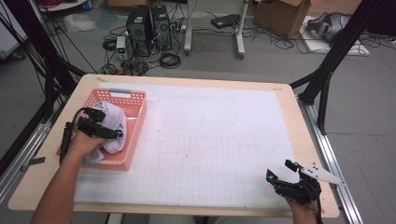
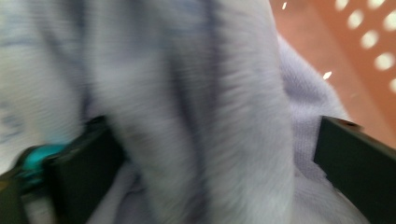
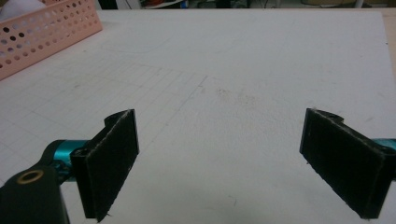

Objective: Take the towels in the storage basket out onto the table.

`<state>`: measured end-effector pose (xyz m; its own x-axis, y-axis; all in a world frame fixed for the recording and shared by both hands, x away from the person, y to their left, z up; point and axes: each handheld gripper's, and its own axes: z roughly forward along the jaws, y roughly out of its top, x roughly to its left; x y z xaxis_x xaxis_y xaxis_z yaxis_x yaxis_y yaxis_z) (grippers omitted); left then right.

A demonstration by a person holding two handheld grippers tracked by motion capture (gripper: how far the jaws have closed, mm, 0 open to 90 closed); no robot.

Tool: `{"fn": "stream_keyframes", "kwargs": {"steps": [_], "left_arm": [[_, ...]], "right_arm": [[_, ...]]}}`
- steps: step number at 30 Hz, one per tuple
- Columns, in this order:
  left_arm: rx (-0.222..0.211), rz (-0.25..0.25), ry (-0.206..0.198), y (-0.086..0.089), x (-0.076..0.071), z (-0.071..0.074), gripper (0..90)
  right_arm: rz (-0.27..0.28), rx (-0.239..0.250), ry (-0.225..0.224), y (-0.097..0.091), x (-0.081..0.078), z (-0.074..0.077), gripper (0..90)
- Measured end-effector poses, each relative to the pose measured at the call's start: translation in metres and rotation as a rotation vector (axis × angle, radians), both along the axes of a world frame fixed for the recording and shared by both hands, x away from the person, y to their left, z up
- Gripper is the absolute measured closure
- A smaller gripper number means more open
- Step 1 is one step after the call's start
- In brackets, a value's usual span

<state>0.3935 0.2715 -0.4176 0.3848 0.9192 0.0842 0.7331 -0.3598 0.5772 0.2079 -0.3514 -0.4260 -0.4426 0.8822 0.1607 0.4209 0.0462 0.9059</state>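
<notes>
Reaching into the pink basket [image 1: 135, 122], the left hand-held gripper [image 1: 105, 122] straddles the lavender cloth [image 1: 114, 128], jaws wide; it should close deep before lifting.

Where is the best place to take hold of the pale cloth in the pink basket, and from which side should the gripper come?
Probably the raised fold on top of the pale cloth, approached from above, because the walls of the pink basket block its sides. The left gripper is already there, its jaws standing wide on either side of a thick fold. The right gripper is open over the mat.
</notes>
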Motion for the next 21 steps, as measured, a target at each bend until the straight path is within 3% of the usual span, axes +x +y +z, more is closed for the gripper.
{"fn": "stream_keyframes", "kwargs": {"steps": [8, 11, 12, 13, 14, 16, 17, 21], "left_arm": [[0.091, -0.006, -0.005, -0.0073, 0.0003, -0.0044, 4.1], [0.109, 0.001, -0.025, -0.0056, -0.0022, -0.0007, 22.9], [0.109, 0.001, -0.025, -0.0056, -0.0022, -0.0007, 33.4], [0.130, -0.004, -0.032, -0.0060, -0.0036, -0.0001, 33.4], [0.116, -0.016, -0.028, -0.0065, -0.0041, -0.0003, 49.4], [0.110, -0.021, -0.029, -0.0064, -0.0048, 0.0003, 53.4], [0.102, -0.009, -0.031, -0.0055, -0.0048, 0.0009, 62.5], [0.074, 0.003, -0.030, -0.0032, -0.0050, 0.0027, 67.7]], "right_arm": [[-0.006, 0.006, -0.009, -0.0035, -0.0014, 0.0008, 10.4], [-0.007, 0.011, -0.010, -0.0041, -0.0019, 0.0018, 10.4], [-0.007, 0.011, -0.010, -0.0041, -0.0019, 0.0018, 10.4], [-0.005, 0.012, -0.010, -0.0040, -0.0020, 0.0018, 10.4], [-0.006, 0.016, -0.008, -0.0036, -0.0023, 0.0018, 10.4], [-0.006, 0.017, -0.011, -0.0036, -0.0025, 0.0018, 10.4], [-0.005, 0.018, -0.011, -0.0036, -0.0035, 0.0023, 10.4], [-0.011, 0.021, -0.013, -0.0049, -0.0034, 0.0021, 10.4]]}}
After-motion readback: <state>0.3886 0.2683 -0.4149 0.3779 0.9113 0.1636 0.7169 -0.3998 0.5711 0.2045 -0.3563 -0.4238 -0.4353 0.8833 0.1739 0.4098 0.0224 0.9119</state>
